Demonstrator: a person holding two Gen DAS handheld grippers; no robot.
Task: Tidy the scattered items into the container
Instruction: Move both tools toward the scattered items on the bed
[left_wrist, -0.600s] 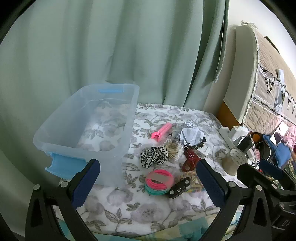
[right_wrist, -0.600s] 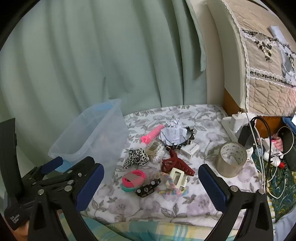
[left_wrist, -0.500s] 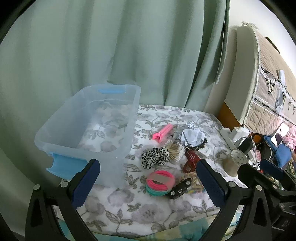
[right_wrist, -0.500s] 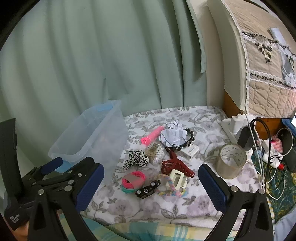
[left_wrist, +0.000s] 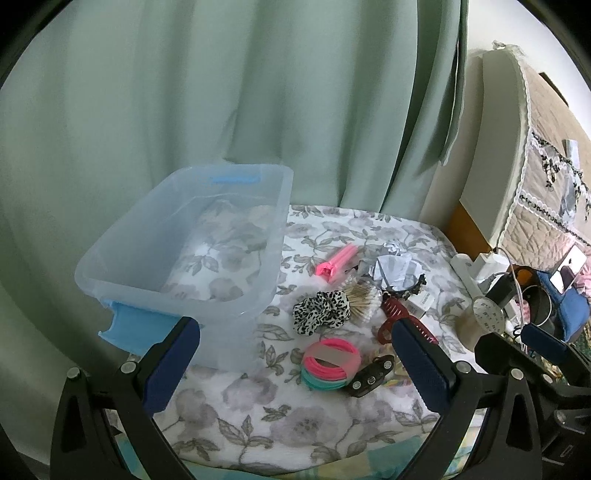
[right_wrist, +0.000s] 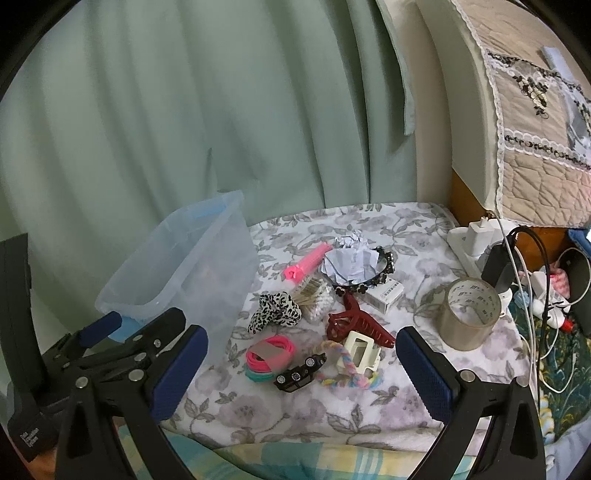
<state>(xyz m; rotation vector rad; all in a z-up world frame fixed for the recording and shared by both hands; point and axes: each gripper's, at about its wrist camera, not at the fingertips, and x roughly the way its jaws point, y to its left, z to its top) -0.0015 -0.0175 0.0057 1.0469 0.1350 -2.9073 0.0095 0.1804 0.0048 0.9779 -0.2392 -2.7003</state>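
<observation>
both grippers hover at the near edge of the floral cloth (right_wrist: 295, 417), each pointing down at it. the left gripper (left_wrist: 295, 365) has its jaws spread wide with nothing between the pads; the right gripper (right_wrist: 301, 371) is spread just as wide and empty too.

taking the bin (left_wrist: 192, 236) as landmark: it stands on the cloth's left side, clear with blue handles, nothing inside it. all scattered items lie to its right on the cloth. nearest are the hair ties (right_wrist: 269, 356), pink over teal, with a toy car (right_wrist: 301, 371) touching them, then a braided rope (right_wrist: 341, 365) and a white clip (right_wrist: 362, 350). farther back lie a spotted scrunchie (right_wrist: 275, 310), cotton swabs (right_wrist: 314, 295) and a red claw clip (right_wrist: 354, 321). beyond those: a pink clip (right_wrist: 306, 262), crumpled paper (right_wrist: 349, 258), a black headband (right_wrist: 384, 273) and a small box (right_wrist: 386, 295). a tape roll (right_wrist: 469, 314) stands far right of the bin.
</observation>
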